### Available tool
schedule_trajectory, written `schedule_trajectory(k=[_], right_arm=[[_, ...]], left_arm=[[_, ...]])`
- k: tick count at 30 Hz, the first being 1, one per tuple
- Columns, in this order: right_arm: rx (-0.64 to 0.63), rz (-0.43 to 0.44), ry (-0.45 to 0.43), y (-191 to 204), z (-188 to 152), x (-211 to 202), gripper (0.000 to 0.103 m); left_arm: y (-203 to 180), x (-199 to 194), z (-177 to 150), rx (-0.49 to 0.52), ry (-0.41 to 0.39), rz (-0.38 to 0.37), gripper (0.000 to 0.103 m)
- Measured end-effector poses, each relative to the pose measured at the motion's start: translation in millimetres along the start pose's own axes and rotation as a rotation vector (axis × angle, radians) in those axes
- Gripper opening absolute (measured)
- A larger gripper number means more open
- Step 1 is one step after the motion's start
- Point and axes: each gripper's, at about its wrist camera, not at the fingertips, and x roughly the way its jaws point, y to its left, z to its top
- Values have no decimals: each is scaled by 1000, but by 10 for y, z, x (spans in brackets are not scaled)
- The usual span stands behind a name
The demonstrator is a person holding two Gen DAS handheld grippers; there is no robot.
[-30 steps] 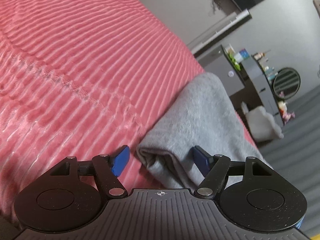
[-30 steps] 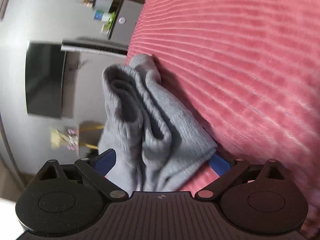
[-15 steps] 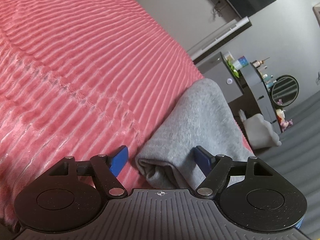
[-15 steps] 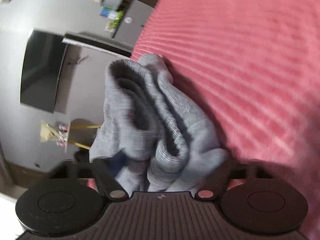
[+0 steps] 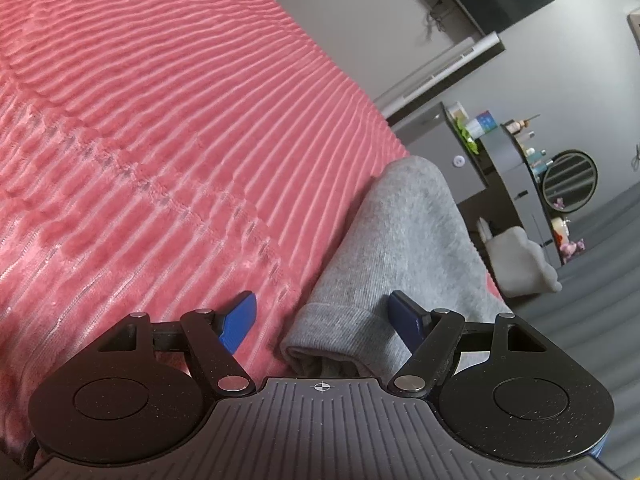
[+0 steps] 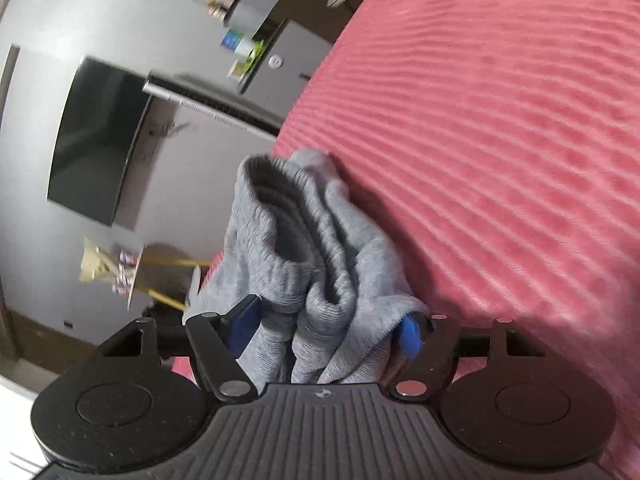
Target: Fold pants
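We see grey pants (image 5: pixel 404 240) folded into thick bundle on pink ribbed bedspread (image 5: pixel 160 140), near its edge. Our left gripper (image 5: pixel 324 318) spread wide — folded edge lies between blue pads, untouched. Our right gripper (image 6: pixel 330 324) around bunched cuff end (image 6: pixel 280 240), pads against cloth — we cannot tell if clamped.

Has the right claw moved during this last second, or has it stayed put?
Yes. The right claw has swung: the black TV on the wall sits higher and further right in its view, and its fingers closed around the grey pants.
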Motion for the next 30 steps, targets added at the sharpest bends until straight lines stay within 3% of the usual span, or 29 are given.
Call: schedule_trajectory(k=[6,8,10,13,15,19,24,27,30], right_arm=[[8,5,-92,54,-71,-315,70],[-53,-52,-191,139,-101,-444,71],[-86,-18,-236,209,-94,-547,72],[-38,104,-128,224,-98,-454,64],[-36,94,-67,264,-137,-292,49],[-8,55,-8,289,-116,-22,41],[-17,3,-41,350,-120,135,41],[-40,-4,-56,339,-149,168,26],[22,96,-52,250,-144,93,21]], left_arm=[[9,12,15,1,2,8,80],[9,16,17,-1,2,8,80],[7,24,18,4,1,11,80],[-1,29,16,15,-2,16,80],[-1,21,15,18,-3,17,80],[-12,20,12,16,0,16,81],[-59,5,-6,31,-8,15,81],[-74,-68,-10,44,-48,14,78],[-83,-180,-1,54,-110,-2,78]])
